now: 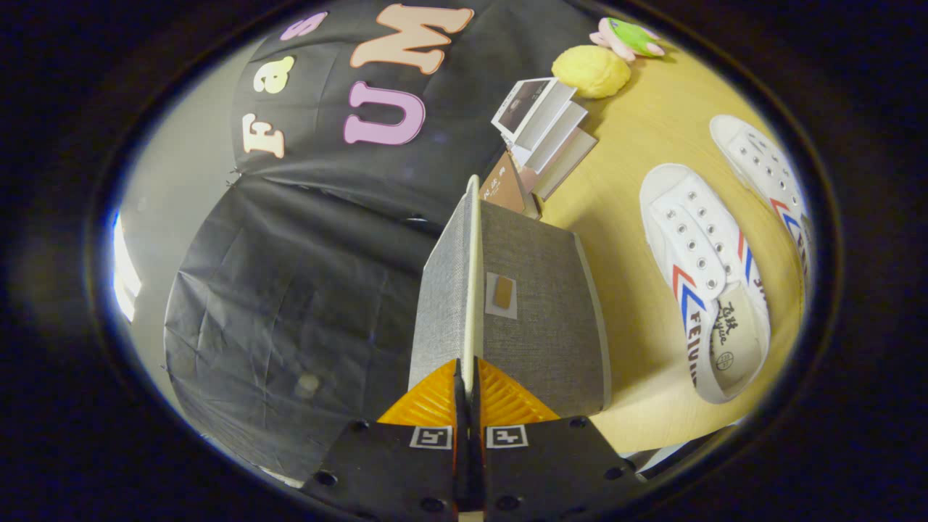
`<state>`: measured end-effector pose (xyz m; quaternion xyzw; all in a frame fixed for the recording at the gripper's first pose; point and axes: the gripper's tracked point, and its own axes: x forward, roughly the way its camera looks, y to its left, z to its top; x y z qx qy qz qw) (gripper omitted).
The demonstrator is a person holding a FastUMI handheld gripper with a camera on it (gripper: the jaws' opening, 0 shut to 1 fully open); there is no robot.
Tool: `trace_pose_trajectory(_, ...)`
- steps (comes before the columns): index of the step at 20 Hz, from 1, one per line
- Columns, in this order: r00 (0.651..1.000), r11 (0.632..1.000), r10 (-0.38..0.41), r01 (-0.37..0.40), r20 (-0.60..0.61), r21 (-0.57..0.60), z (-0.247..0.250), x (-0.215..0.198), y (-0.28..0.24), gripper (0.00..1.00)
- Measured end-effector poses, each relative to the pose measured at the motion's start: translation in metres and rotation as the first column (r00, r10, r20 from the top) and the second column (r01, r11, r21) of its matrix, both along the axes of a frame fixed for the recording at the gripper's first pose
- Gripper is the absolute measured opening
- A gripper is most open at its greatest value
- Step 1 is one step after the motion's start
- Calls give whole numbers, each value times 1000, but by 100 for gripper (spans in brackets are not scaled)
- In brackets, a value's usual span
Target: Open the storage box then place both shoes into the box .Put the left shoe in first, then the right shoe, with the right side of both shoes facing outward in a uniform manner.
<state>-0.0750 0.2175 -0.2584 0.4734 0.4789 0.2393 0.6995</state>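
My gripper [466, 371] is shut on the thin cream edge of the grey fabric storage box's lid [472, 290], which runs straight ahead from between the fingers. On one side of that edge is a light grey face [441, 304]. On the other is a darker grey panel of the storage box [551, 326], which carries a small brown tab [502, 292]. Two white shoes with red and blue stripes lie on the wooden table beyond the box. The nearer shoe [699, 275] shows its insole, and the farther shoe [765, 170] lies beside it.
A stack of books [544, 130] stands past the box's far end. A yellow plush [591, 70] and a green and pink toy [629, 36] sit behind the books. The wooden table [623, 167] holds all of these. Black cloth hangs on the other side of the lid.
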Motion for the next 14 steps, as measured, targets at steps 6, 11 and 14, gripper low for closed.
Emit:
trace_pose_trajectory(6, 997, 999, 29, -31, 71, 26, 52, 10, -2, 3)
trace_pose_trajectory(11, 981, 997, 83, -83, 178, -4, 89, 20, 18, 6)
trace_pose_trajectory(14, 970, 994, 105, -110, 217, 12, 115, 22, 37, 6)
